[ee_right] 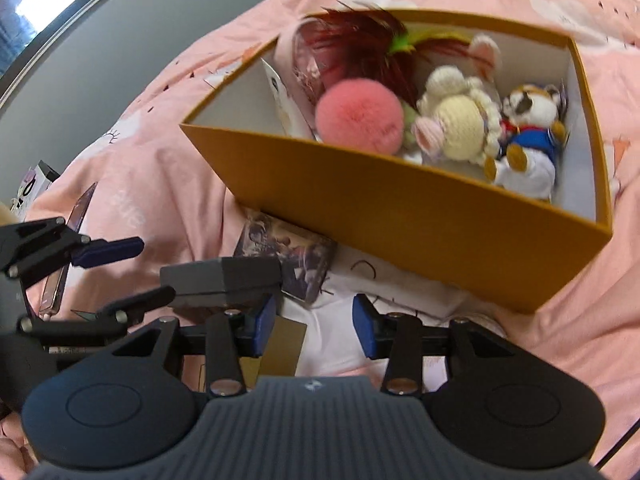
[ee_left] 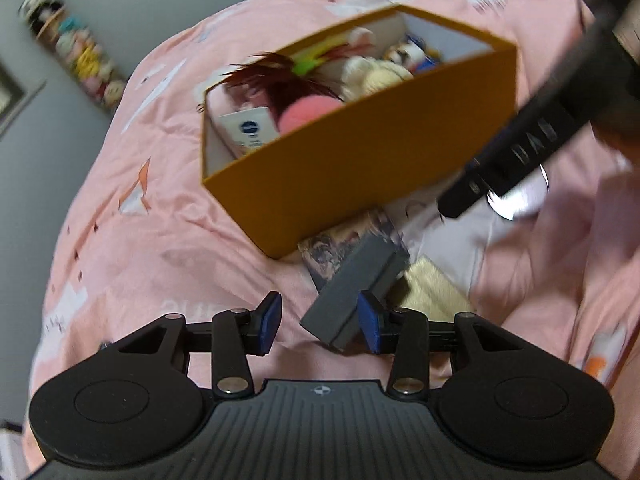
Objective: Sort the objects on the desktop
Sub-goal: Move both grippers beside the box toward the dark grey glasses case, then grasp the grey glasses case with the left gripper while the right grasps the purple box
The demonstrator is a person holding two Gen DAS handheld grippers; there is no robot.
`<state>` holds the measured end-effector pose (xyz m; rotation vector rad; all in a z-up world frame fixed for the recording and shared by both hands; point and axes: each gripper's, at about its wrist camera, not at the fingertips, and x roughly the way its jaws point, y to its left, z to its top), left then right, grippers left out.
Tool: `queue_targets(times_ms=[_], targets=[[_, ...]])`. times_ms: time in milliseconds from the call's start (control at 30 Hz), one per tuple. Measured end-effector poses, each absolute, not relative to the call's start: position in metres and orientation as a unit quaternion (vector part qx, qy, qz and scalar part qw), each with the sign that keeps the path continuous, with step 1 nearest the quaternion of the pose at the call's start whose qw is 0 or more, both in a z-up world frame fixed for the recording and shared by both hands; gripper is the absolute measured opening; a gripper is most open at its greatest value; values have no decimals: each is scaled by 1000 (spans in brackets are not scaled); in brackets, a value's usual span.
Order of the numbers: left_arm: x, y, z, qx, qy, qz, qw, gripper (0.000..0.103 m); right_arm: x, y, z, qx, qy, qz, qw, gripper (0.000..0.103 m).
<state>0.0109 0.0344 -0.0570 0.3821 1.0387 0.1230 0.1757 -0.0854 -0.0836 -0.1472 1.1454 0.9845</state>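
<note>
An orange box (ee_left: 360, 168) lies on the pink bedsheet, also in the right wrist view (ee_right: 400, 216). It holds a pink pompom (ee_right: 360, 112), a cream knitted doll (ee_right: 460, 124), a raccoon plush (ee_right: 528, 132), red feathers (ee_right: 352, 48) and a white tube (ee_left: 250, 130). A small grey box (ee_left: 352, 288) lies in front of it, also in the right wrist view (ee_right: 224, 280). My left gripper (ee_left: 318, 324) is open, its right pad against the grey box. My right gripper (ee_right: 314, 328) is open and empty above a white patch of sheet.
A picture card (ee_right: 292, 260) and a gold card (ee_left: 432, 284) lie beside the grey box. A slim pink object (ee_right: 68, 248) lies left of it. A round mirror (ee_left: 520, 196) shows behind the right gripper's arm (ee_left: 540, 128). A toy string (ee_left: 76, 48) hangs on the grey wall.
</note>
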Motion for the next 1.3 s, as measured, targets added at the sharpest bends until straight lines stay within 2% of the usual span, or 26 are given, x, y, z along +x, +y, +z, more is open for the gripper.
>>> queue_targets(times_ms=[167, 533, 567, 633, 767, 1033, 1300], targets=[[15, 24, -72, 242, 500, 53, 830, 52, 175, -81, -92, -70, 529, 447, 718, 49], [24, 23, -89, 239, 517, 4, 822, 54, 200, -76, -111, 33, 563, 437, 701, 50], [25, 24, -90, 237, 518, 3, 822, 54, 202, -74, -113, 37, 566, 434, 700, 50], [27, 26, -92, 228, 521, 4, 822, 47, 204, -72, -120, 48, 570, 427, 700, 50], [34, 42, -88, 170, 530, 10, 830, 46, 205, -68, -131, 63, 569, 422, 703, 50], [40, 96, -72, -34, 538, 46, 841, 46, 213, -58, -153, 84, 586, 413, 692, 50], [48, 101, -74, -49, 536, 54, 841, 42, 219, -42, -172, 86, 603, 407, 680, 50]])
